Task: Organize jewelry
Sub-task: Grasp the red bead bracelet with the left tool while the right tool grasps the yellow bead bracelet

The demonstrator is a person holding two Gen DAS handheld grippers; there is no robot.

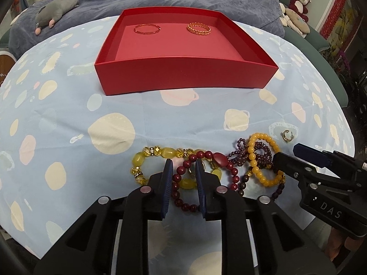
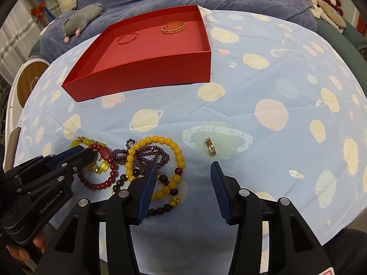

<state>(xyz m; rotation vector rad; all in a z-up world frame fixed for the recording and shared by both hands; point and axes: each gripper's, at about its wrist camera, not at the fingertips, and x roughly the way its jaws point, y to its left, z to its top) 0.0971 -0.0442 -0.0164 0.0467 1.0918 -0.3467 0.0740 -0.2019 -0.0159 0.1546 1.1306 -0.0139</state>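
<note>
Low, left gripper (image 1: 183, 163) straddles red bead bracelet (image 1: 183, 178); right gripper (image 2: 183, 168) spread.

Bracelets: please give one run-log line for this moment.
left gripper: open over bracelets | right gripper: open | box: two bangles

Two bangles (image 1: 146, 28) (image 1: 198, 28) lie side by side in the box (image 1: 183, 78), far ahead of the left hand-held gripper (image 1: 183, 167). Bracelets (image 1: 263, 160) lie heaped at its tips; the earring (image 1: 286, 135) lies to the right.
</note>
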